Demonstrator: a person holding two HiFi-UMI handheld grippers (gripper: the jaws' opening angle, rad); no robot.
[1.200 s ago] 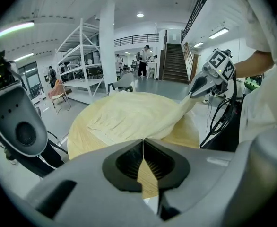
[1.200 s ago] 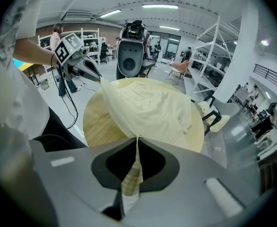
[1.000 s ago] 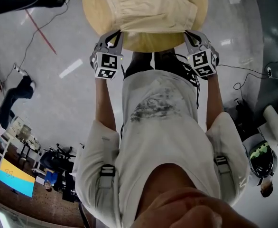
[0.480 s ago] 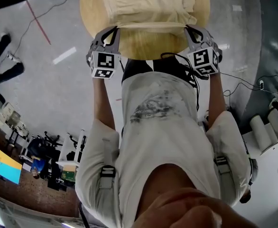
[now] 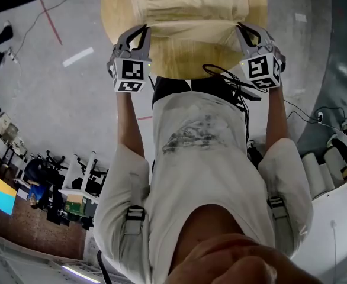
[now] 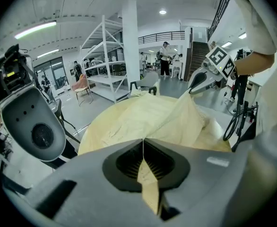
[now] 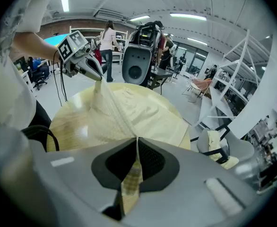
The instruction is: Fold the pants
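Pale yellow pants [image 5: 185,7] lie on a round wooden table [image 5: 185,58]. Their near edge is lifted and stretched between my two grippers. My left gripper [image 5: 139,31] is shut on the left corner of that edge; a strip of yellow cloth [image 6: 148,178] shows pinched between its jaws. My right gripper [image 5: 243,29] is shut on the right corner, with cloth [image 7: 129,183] caught between its jaws. In the left gripper view the pants [image 6: 148,122] rise in a peak to the right gripper [image 6: 191,90]. In the right gripper view the pants [image 7: 129,112] rise to the left gripper [image 7: 99,78].
The person's torso [image 5: 203,176] stands close to the table's near edge, with black cables [image 5: 233,87] hanging in front. A grey machine [image 6: 30,122] stands left of the table. Shelving [image 6: 100,60], chairs and people stand further off on the grey floor.
Both grippers have moved up the picture over the table with the pants' edge between them, laying it further over the cloth. The head view has shifted a little.
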